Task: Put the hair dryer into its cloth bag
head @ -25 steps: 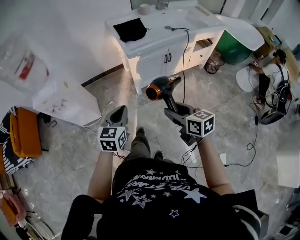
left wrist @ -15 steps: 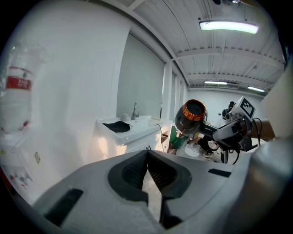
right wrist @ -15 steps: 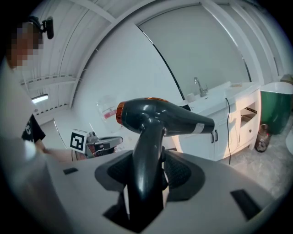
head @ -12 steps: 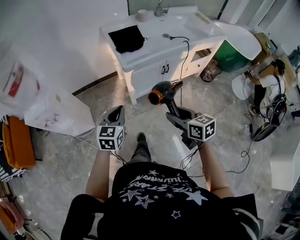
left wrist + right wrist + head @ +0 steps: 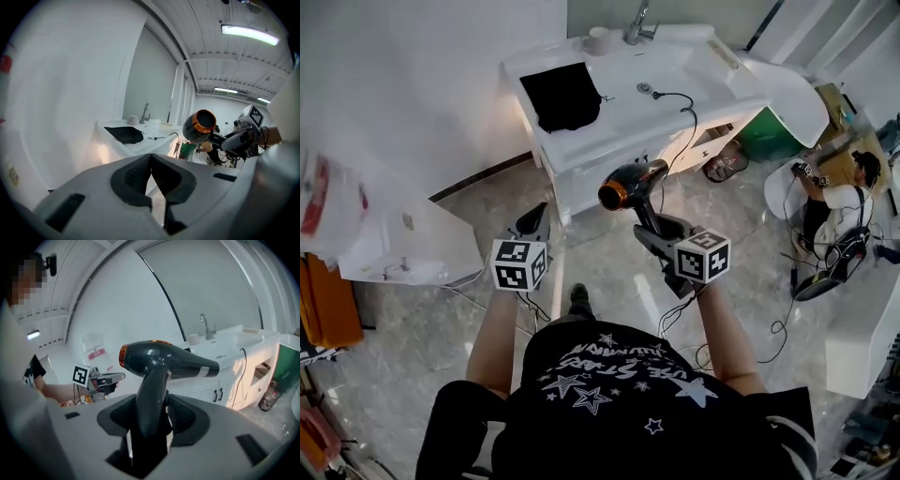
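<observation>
A dark hair dryer (image 5: 630, 183) with an orange ring at its rear hangs in the air in front of the vanity. My right gripper (image 5: 652, 230) is shut on its handle, and in the right gripper view the handle (image 5: 151, 394) stands upright between the pads. My left gripper (image 5: 534, 223) is shut with nothing in it, level with the right one and to its left. The black cloth bag (image 5: 562, 94) lies flat on the left part of the white vanity top (image 5: 609, 89), ahead of both grippers. The left gripper view shows the bag (image 5: 124, 134) and the dryer (image 5: 200, 126).
The vanity has a faucet (image 5: 637, 23), a white cup (image 5: 598, 39) and a black cord (image 5: 670, 96) trailing over its front. A green bin (image 5: 769, 131) stands to its right. A person (image 5: 830, 202) sits on the floor at far right among cables. White plastic bags (image 5: 394, 234) lie at left.
The person has walked toward the vanity, carrying both grippers and the dryer closer to it. The grip on the dryer and the left jaws are unchanged.
</observation>
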The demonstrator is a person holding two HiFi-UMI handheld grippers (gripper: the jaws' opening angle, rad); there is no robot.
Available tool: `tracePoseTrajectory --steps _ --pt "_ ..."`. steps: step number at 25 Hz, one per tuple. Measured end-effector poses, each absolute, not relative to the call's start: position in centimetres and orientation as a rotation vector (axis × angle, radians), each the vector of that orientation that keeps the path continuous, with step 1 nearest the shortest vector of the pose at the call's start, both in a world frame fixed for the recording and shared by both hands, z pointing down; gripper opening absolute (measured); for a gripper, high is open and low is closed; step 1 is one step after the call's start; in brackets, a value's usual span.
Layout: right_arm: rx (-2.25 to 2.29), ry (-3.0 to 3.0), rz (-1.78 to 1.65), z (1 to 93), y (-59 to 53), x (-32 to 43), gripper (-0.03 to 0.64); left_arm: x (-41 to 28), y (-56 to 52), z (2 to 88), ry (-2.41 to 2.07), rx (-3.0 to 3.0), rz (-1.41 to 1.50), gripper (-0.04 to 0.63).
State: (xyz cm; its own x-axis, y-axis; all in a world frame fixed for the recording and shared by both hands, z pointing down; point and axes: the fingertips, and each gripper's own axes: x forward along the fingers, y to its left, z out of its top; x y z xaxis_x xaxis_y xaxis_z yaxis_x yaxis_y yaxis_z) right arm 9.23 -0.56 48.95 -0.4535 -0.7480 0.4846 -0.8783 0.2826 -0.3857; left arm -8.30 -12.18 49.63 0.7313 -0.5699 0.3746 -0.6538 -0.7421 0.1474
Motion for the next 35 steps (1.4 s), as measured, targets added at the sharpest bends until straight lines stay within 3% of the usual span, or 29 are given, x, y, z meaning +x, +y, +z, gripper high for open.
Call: tracePoseTrajectory --steps 21,23,27,32,35 --pt "0.972 -2.527 0.715 48.6 -10.4 9.0 0.202 -6.7 -24.6 51.8 -1.083 2.613 0.554 0.012" --pt "0.861 -2.564 0.707 48.4 -11.5 9.1 0.202 -6.2 -25.8 51.9 -1.112 2.593 0.573 0.059" --pt "0.659 -2.592 0.705 48.8 -13.7 10.2 0.202 -4.8 -28.4 52.6 -1.179 2.539 0.622 0.060" --pt "0.475 -2.585 0.678 49.6 -16.3 12.0 0.202 -3.0 -31.9 53.8 -1.231 2.476 0.666 0.133" --pt "0.386 -2.595 0.693 50.0 -17.4 12.8 0.202 -2.5 -33.9 54.6 -1.267 2.440 0.693 0.135"
